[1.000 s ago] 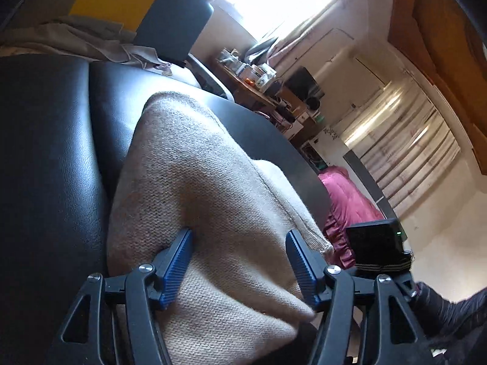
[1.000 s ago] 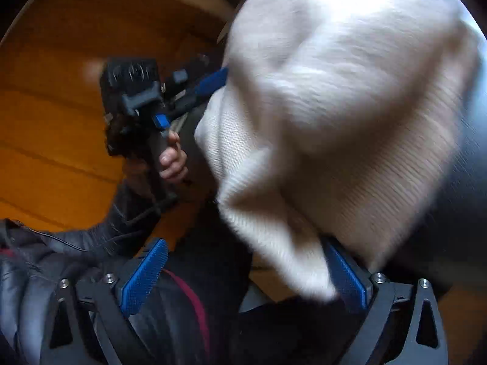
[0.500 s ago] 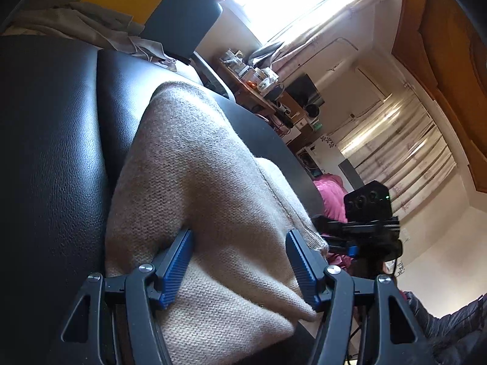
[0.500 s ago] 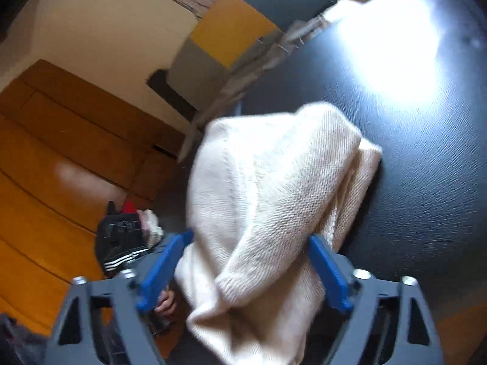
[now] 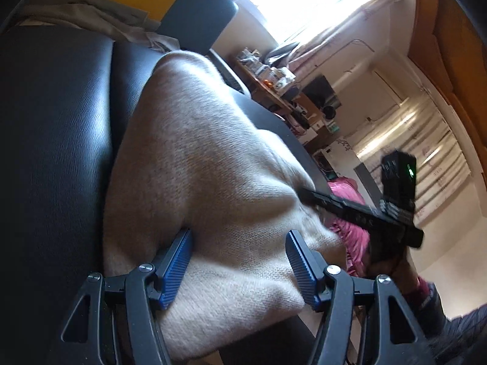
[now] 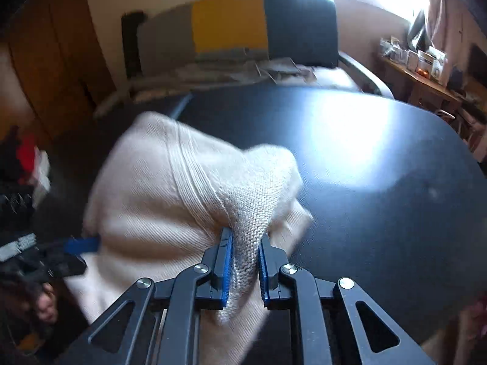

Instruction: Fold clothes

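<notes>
Right gripper (image 6: 245, 263) closing on soft, light knit sweater (image 6: 170, 188) edge fold; left gripper (image 5: 239, 261) agape, astride it.

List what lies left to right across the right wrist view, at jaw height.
Left hand-held gripper → sweater → right hand-held gripper, jaws closing on a sweater fold → black tabletop.

Soft knit on glossy black leather

The sweater (image 6: 170, 200) between the right gripper (image 6: 245, 269)'s ribbed blue pads (image 6: 226, 270) is cream, coarse-knit wool, matt and fuzzy; the cushion (image 6: 380, 182) beyond it looks like smooth, shiny black leather. Gripper arms are matt black plastic with bright metal screws (image 6: 199, 268).
</notes>
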`<state>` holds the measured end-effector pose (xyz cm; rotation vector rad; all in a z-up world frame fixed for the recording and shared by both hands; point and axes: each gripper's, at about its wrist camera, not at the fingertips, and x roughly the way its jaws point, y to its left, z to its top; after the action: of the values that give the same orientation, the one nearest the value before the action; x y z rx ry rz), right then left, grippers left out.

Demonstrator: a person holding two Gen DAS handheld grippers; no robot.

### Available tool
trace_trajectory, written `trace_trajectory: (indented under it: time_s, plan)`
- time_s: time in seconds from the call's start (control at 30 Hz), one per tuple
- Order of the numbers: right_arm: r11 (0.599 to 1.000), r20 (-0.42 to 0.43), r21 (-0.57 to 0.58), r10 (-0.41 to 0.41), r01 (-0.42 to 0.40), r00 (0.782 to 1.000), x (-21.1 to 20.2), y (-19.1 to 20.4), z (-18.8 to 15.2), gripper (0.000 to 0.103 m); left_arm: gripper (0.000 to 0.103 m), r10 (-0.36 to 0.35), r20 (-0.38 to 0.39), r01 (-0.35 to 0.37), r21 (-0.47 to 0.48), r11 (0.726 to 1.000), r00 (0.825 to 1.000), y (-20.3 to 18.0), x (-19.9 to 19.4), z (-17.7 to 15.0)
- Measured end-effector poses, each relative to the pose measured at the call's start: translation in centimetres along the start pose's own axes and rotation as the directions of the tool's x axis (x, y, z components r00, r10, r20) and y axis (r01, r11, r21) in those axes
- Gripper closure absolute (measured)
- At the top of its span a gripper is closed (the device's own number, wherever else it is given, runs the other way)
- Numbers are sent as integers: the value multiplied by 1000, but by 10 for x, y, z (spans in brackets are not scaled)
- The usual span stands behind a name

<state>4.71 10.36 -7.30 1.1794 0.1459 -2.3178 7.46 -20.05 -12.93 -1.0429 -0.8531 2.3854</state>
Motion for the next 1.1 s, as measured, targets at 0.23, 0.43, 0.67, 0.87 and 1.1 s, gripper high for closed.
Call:
trace_trajectory:
  time_s: [0.23,0.43,0.67,0.87,1.1]
  plan:
    - [987,-28,159,38,-33,999,2,2,-35,93,39,22,-42,-15,158,987,999,-33,-6,14]
    - [890,86,360,268,-281,960,8,-38,-40,86,40,-20,-147,62,290,955,989,-56,2,-12]
    - [790,155,404,437,-460,886,11,-44,-36,28,40,-51,-182,110,326,939,982,-59,9,-26]
    - [894,75,284,340,-347,937,41,-8,-6,91,40,-3,-267,126,448,885,964,-69,22,-38]
    - [999,21,24,39,-40,999,22,23,-13,91,41,-32,-361,206,456,866,932,-81,28,-49]
